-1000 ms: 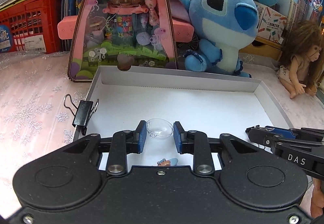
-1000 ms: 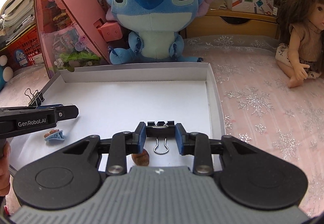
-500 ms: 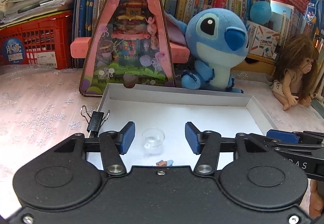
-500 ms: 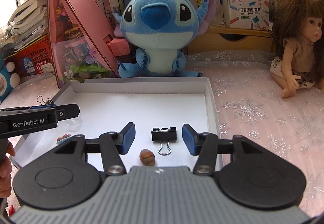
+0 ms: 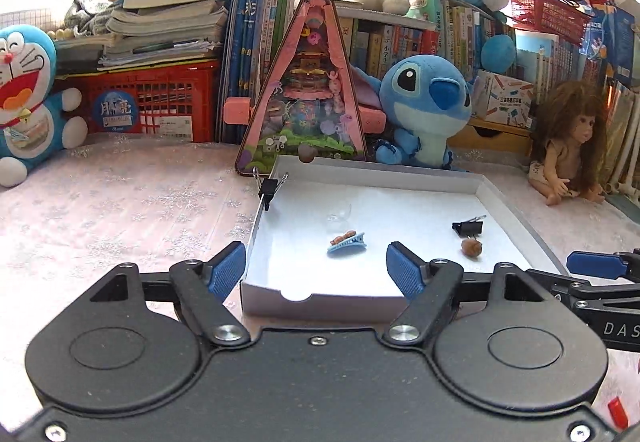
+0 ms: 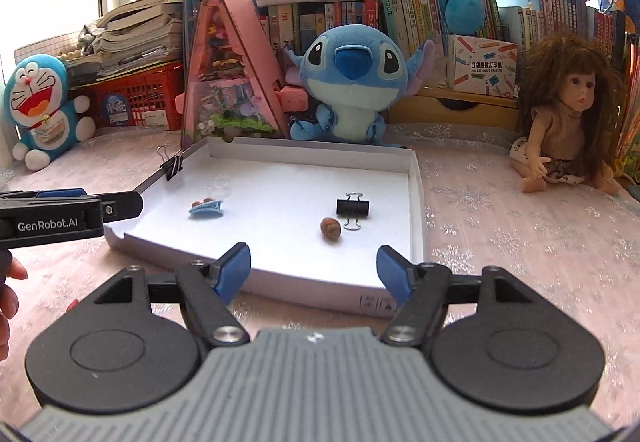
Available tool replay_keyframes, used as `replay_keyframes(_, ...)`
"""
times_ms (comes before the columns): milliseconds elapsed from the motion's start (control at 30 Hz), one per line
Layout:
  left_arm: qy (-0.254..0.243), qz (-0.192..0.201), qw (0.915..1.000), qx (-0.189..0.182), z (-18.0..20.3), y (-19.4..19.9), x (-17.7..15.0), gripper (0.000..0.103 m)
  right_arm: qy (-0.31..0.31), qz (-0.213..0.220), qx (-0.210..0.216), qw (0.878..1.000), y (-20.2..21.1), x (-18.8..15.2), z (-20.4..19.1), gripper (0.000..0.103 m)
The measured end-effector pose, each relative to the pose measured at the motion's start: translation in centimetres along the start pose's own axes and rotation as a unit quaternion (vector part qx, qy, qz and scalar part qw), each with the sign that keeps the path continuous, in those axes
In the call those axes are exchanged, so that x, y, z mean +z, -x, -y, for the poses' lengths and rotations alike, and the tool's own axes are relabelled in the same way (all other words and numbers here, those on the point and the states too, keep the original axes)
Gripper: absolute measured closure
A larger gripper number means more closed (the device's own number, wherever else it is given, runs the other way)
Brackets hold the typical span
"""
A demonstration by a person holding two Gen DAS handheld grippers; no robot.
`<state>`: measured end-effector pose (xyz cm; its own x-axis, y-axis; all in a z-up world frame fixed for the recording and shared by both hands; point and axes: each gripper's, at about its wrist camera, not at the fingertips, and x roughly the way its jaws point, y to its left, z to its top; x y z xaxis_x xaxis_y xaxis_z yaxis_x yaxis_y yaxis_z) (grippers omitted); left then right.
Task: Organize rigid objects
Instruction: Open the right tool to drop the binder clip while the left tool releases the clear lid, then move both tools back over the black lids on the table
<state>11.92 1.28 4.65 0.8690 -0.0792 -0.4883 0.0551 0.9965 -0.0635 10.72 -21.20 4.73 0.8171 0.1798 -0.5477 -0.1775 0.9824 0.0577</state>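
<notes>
A shallow white box (image 5: 516, 216) (image 6: 414, 198) lies on the pink cloth. In it lie a clear plastic dome (image 5: 340, 212) (image 6: 219, 184), a blue hair clip (image 5: 347, 241) (image 6: 206, 208), a black binder clip (image 5: 467, 227) (image 6: 352, 208) and a brown nut (image 5: 472, 247) (image 6: 331, 229). A second black binder clip (image 5: 269, 187) (image 6: 173, 167) grips the box's left wall. My left gripper (image 5: 316, 270) is open and empty, above the box's near edge. My right gripper (image 6: 314, 268) is open and empty, at the box's near right edge.
Behind the box stand a pink triangular toy house (image 5: 306, 98) (image 6: 228, 82) and a blue plush (image 5: 426, 106) (image 6: 352, 82). A doll (image 5: 568, 142) (image 6: 568, 122) sits at the right, a Doraemon plush (image 5: 28, 98) (image 6: 44, 106) at the left. Books and red crates line the back.
My left gripper opened and let go of the clear dome; my right gripper opened and let go of the binder clip. Both pulled back and up from the box.
</notes>
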Motion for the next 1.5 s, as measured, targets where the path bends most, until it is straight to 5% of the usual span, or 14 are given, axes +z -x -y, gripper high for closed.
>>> replay_keyframes(333,-0.055,-0.004,0.9983,-0.020,1.9,4.6,-4.2,0.023,-0.009,0.004,0.027,1.000,3.5,-3.7,-0.8,0.020)
replay_keyframes(867,-0.113,-0.025,0.9931,-0.019,1.8,5.8,-8.4,0.021,-0.005,0.016,0.031,0.999,4.8,-7.5,-2.1,0.019)
replay_keyframes(1500,-0.082,-0.035,0.9953,-0.037,0.7,5.0,-9.4,0.025,0.001,0.014,0.047,0.999,4.1,-8.8,-3.0,0.019)
